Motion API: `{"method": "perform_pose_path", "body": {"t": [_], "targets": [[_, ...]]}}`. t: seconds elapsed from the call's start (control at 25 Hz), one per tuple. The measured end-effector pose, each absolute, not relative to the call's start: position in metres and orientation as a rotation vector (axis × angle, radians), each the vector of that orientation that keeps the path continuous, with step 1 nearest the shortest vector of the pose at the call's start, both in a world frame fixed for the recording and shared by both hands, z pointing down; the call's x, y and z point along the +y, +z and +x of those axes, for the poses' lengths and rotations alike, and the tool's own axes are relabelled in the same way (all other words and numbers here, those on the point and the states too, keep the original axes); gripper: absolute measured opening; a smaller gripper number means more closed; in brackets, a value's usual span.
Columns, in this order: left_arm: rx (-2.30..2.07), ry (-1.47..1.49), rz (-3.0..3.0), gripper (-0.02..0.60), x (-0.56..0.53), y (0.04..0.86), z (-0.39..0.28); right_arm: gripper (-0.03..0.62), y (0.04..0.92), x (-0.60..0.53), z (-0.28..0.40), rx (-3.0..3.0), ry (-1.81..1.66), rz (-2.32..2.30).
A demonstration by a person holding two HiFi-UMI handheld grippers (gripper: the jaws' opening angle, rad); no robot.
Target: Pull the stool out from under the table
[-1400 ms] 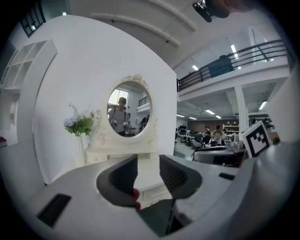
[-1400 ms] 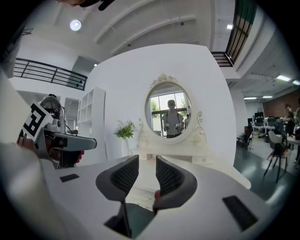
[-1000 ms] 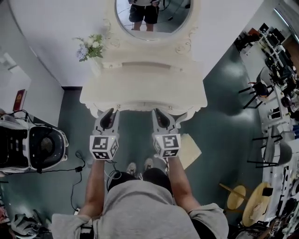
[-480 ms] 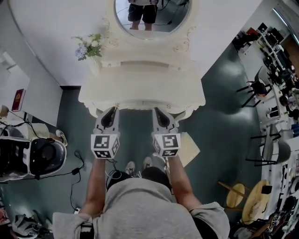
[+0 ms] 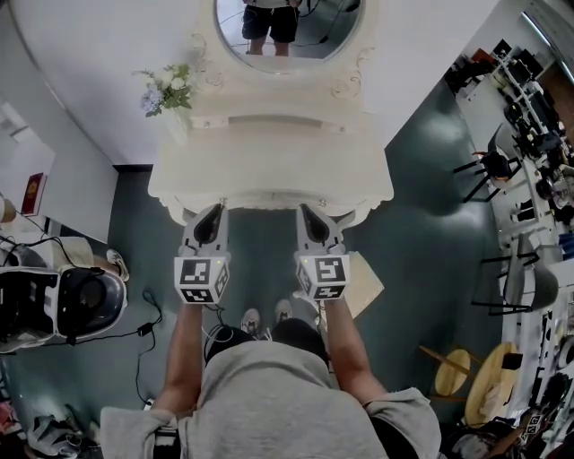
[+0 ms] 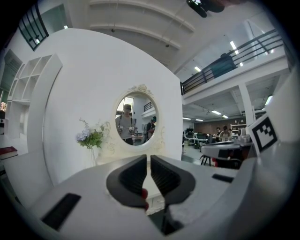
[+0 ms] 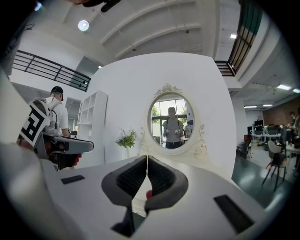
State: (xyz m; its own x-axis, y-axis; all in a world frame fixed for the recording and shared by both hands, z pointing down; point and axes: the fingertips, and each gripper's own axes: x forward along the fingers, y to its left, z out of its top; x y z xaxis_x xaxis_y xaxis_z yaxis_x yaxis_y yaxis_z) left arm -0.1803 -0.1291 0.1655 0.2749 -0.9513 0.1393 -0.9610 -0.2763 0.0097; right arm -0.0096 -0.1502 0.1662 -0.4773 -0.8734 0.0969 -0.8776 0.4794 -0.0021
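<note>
A white dressing table [image 5: 269, 166] with an oval mirror [image 5: 289, 27] stands against the wall ahead. No stool shows under it in any view. My left gripper [image 5: 208, 217] and right gripper [image 5: 311, 217] hang side by side just short of the table's front edge, pointing at it. In the left gripper view the left gripper [image 6: 149, 157] has its pads almost together, a thin slit between them and nothing in it. In the right gripper view the right gripper [image 7: 147, 157] is shut and empty, tips meeting. Both views look at the mirror [image 7: 171, 123] above the tabletop.
A vase of flowers [image 5: 167, 88] stands on the table's left back corner. A pale cream square [image 5: 366, 285] lies low beside the right gripper. A black-and-white machine [image 5: 58, 305] and cables [image 5: 148, 324] are at the left. Chairs [image 5: 489, 170] and round wooden stools [image 5: 489, 387] are at the right.
Both grippers stay before the table's front edge, the right one a little further right. The head view has drifted, so the machine at the left sits nearer the picture's edge.
</note>
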Motion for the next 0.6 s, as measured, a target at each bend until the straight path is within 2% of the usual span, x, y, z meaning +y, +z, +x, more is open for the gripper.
{"method": "perform_pose_path", "body": {"t": [0.6], "targets": [[-1.815, 0.165, 2.436, 0.018, -0.1327, 0.1698, -0.1737, 0.020, 0.1701, -0.1517, -0.0025, -2.622, 0.083, 1.574]]}}
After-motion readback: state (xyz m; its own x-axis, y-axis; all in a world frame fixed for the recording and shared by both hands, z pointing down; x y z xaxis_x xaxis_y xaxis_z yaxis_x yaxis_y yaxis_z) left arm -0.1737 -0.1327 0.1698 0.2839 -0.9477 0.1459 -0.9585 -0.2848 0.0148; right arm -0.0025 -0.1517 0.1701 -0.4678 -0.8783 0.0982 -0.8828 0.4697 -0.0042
